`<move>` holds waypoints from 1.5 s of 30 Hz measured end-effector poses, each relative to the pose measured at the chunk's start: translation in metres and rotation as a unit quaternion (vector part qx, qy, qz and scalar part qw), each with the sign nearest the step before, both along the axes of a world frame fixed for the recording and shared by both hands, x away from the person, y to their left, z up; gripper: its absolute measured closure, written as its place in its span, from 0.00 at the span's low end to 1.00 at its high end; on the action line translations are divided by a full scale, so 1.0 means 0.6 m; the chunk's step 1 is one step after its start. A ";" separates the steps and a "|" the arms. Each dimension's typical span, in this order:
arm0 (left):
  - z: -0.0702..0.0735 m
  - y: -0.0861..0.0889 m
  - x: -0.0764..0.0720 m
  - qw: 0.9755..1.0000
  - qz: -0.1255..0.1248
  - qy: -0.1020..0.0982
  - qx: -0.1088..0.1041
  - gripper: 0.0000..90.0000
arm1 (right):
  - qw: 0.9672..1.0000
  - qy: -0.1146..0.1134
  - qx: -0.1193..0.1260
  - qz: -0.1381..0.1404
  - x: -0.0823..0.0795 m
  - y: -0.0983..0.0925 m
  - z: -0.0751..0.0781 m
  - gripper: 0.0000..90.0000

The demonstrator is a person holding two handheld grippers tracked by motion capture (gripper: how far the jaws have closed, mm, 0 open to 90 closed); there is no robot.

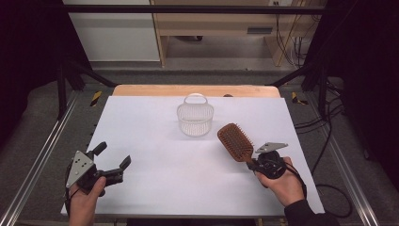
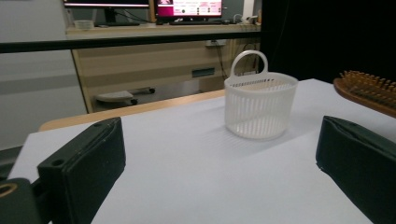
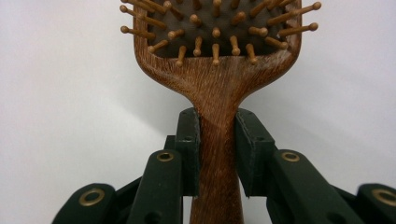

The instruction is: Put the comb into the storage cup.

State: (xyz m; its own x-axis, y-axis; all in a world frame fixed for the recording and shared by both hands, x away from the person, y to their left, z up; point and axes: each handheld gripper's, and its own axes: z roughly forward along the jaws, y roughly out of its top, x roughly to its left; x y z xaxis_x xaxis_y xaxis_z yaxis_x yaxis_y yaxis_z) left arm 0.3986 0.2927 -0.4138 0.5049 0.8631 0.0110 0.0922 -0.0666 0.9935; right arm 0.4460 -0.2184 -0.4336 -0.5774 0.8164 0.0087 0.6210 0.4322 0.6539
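You hold the wooden paddle hairbrush (image 1: 235,141) by its handle.
Right gripper (image 3: 217,154) fingers pinch it, bristles up; white basket (image 1: 195,119) waits beyond; left gripper (image 1: 113,160) fingers spread, empty, for steadying.

— What carries everything here?
— A bench (image 1: 155,188) with a white top; a strip of bare wood shows along its far edge.
— And what stands directly on it?
— A white slotted basket (image 1: 195,120) with a hoop handle — upright, near the far middle.
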 end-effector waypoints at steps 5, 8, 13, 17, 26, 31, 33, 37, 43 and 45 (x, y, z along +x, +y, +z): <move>0.015 -0.033 0.000 1.000 -0.027 0.004 0.005 0.02 | 0.999 -0.038 0.034 -0.002 0.002 0.001 0.007 0.81; 0.018 -0.055 0.002 0.999 -0.042 0.008 0.005 0.02 | 0.998 -0.047 0.047 0.002 0.004 0.005 0.011 0.81; 0.011 -0.096 0.007 0.998 -0.064 0.014 0.003 0.02 | 0.995 -0.074 0.063 0.005 0.007 0.014 0.020 0.81; 0.020 -0.129 0.017 0.997 -0.079 0.013 0.000 0.02 | 0.993 -0.094 0.075 0.012 0.005 0.020 0.029 0.81; 0.069 -0.208 0.052 0.993 -0.118 0.001 0.012 0.02 | 0.985 -0.134 0.111 0.020 0.002 0.035 0.052 0.81; 0.076 -0.247 0.060 0.993 -0.119 -0.004 0.006 0.03 | 0.981 -0.151 0.119 0.026 0.002 0.047 0.060 0.81; 0.075 -0.263 0.064 0.992 -0.126 0.000 0.005 0.03 | 0.979 -0.158 0.123 0.027 0.002 0.049 0.063 0.81; 0.080 -0.288 0.070 0.990 -0.138 0.001 -0.001 0.03 | 0.976 -0.174 0.129 0.024 -0.002 0.048 0.067 0.81; 0.084 -0.307 0.078 0.989 -0.145 0.003 -0.007 0.03 | 0.973 -0.181 0.143 0.023 -0.005 0.050 0.068 0.81; 0.084 -0.311 0.079 0.989 -0.147 0.003 -0.006 0.03 | 0.972 -0.183 0.143 0.027 -0.006 0.053 0.067 0.81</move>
State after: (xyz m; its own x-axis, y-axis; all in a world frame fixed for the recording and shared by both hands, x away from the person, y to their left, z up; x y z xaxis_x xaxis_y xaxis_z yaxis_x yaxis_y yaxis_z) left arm 0.4460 0.1061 -0.3634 0.7342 0.6789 -0.0022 0.0772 -0.0802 0.9938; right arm 0.4426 -0.1868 -0.3933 -0.6260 0.7797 0.0169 0.3066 0.2261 0.9246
